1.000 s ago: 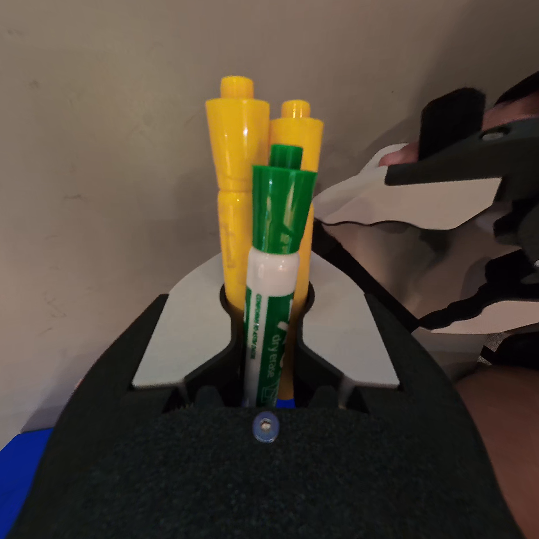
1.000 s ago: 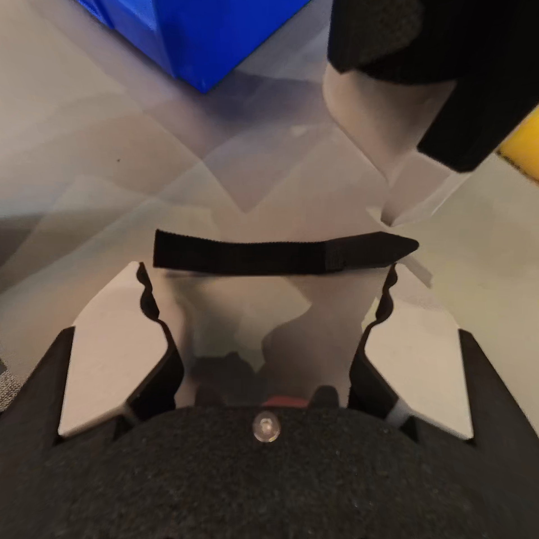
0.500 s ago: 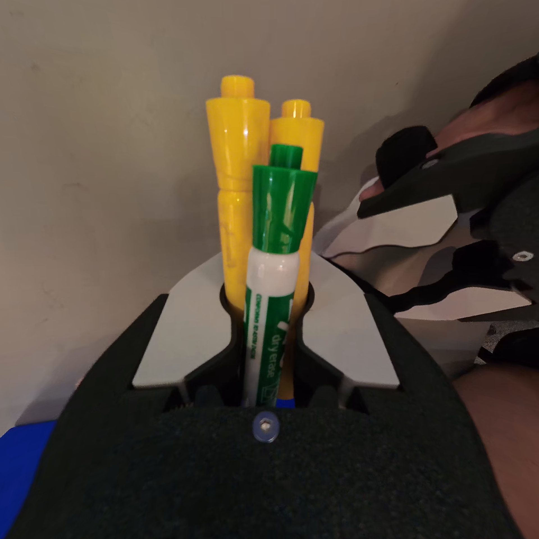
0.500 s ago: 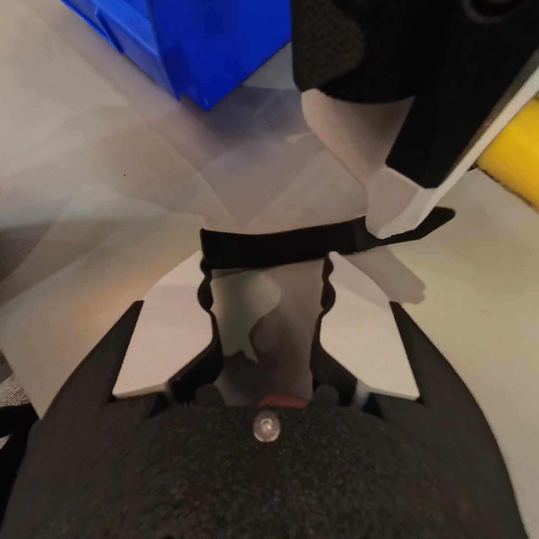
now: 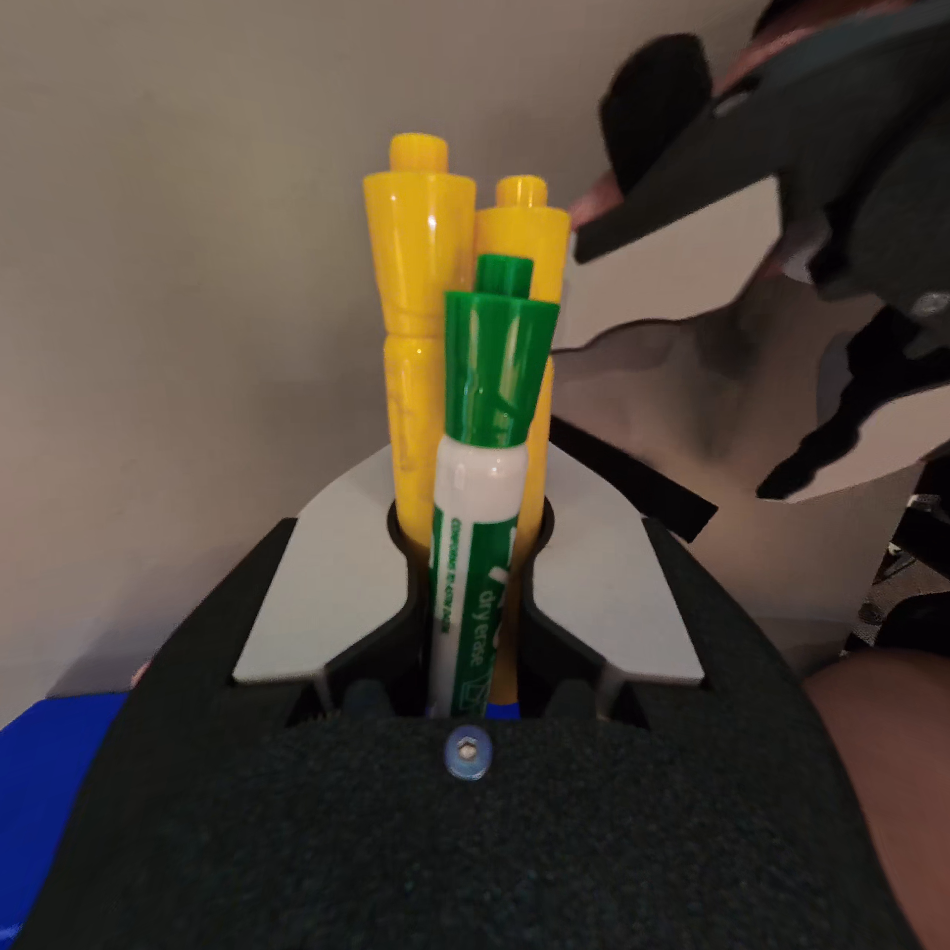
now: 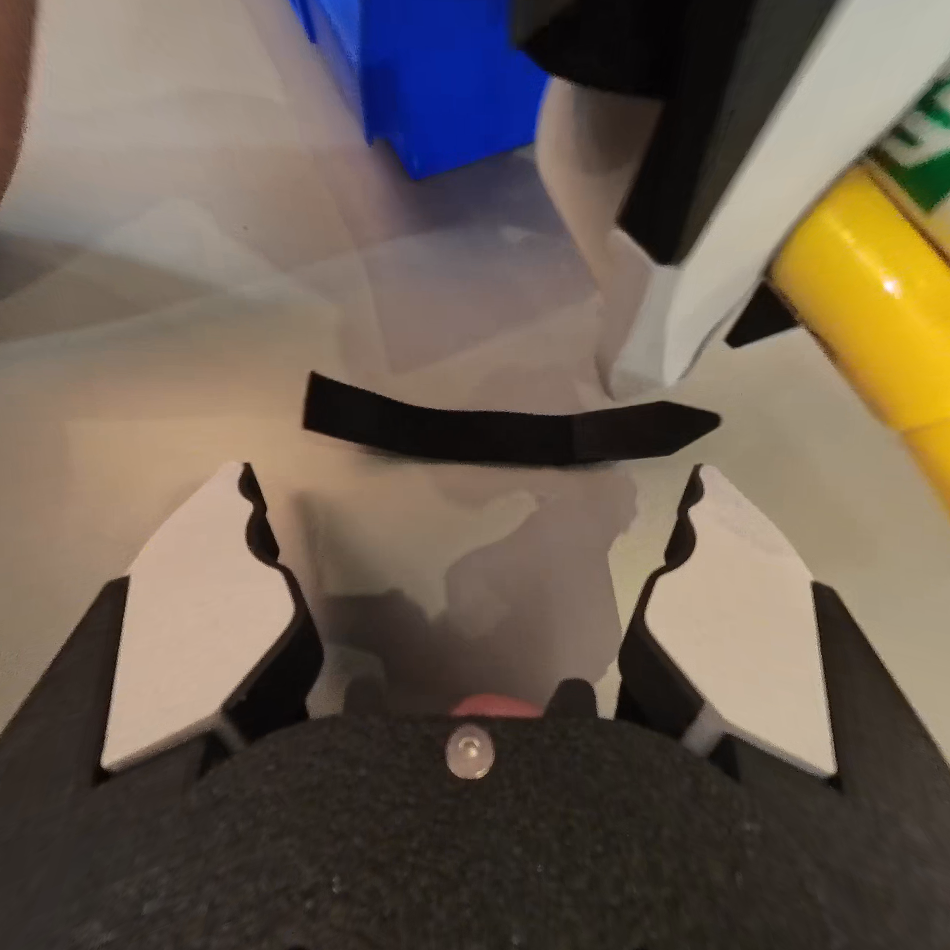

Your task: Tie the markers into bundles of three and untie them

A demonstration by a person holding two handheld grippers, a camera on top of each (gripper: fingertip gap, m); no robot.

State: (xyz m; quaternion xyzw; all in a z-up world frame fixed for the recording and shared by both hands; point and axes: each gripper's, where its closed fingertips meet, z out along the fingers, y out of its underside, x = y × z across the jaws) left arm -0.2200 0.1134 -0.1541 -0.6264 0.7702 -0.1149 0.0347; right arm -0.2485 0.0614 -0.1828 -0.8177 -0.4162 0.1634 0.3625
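My left gripper (image 5: 470,519) is shut on three markers: two yellow ones (image 5: 419,318) and a green-capped white one (image 5: 488,411), which stick out forward. My right gripper (image 6: 470,493) is open and empty, just short of a black strap (image 6: 493,429) that lies flat on the pale table. In the left wrist view the strap (image 5: 632,483) runs beside the markers on the right, and the right gripper (image 5: 668,390) hovers open above it. In the right wrist view the left gripper (image 6: 719,205) with the yellow markers (image 6: 863,329) is at the upper right, close over the strap's pointed end.
A blue bin (image 6: 442,87) stands on the table beyond the strap, also at the lower left of the left wrist view (image 5: 46,761). A bare forearm (image 5: 884,802) fills the lower right of the left wrist view.
My right gripper narrowed over the strap, then opened wide again and drew back; the strap stays on the table. The left gripper keeps its hold on the markers.
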